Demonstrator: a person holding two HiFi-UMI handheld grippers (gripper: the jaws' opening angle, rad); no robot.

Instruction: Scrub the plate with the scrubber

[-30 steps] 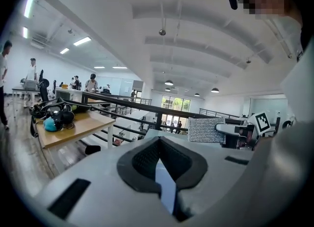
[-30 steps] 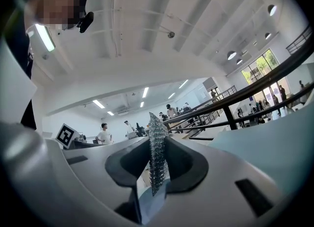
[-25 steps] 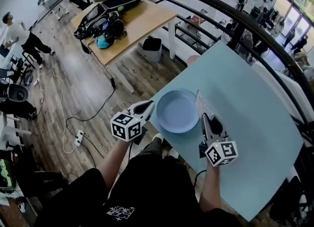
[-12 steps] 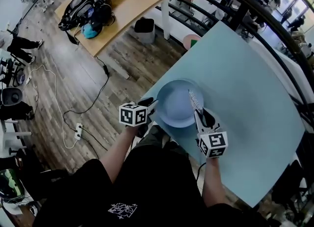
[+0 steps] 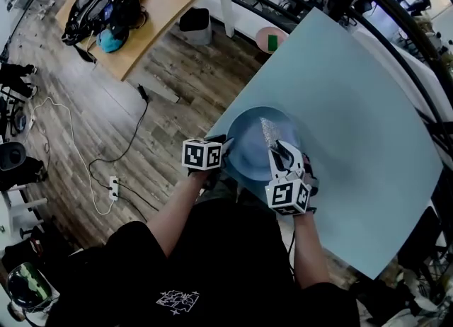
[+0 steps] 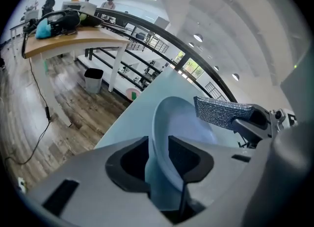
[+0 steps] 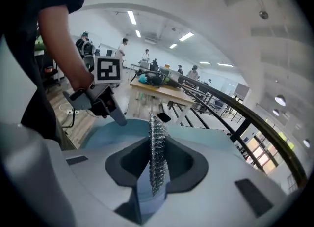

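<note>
Left gripper (image 6: 158, 158): jaws opening, set wide about the near rim of the pale blue round plate (image 6: 184, 123), which is not pressed by them.
Right gripper (image 7: 156, 164): jaws clamped on the silver mesh scrubber (image 7: 156, 127), which is held edgewise over the plate.
Plate: laid at the near corner of the light blue table (image 5: 354, 106).

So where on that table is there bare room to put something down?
Most of the table is bare: everything beyond and right of the plate, out to its edges. Crowded only at the near corner, round plate and scrubber.
</note>
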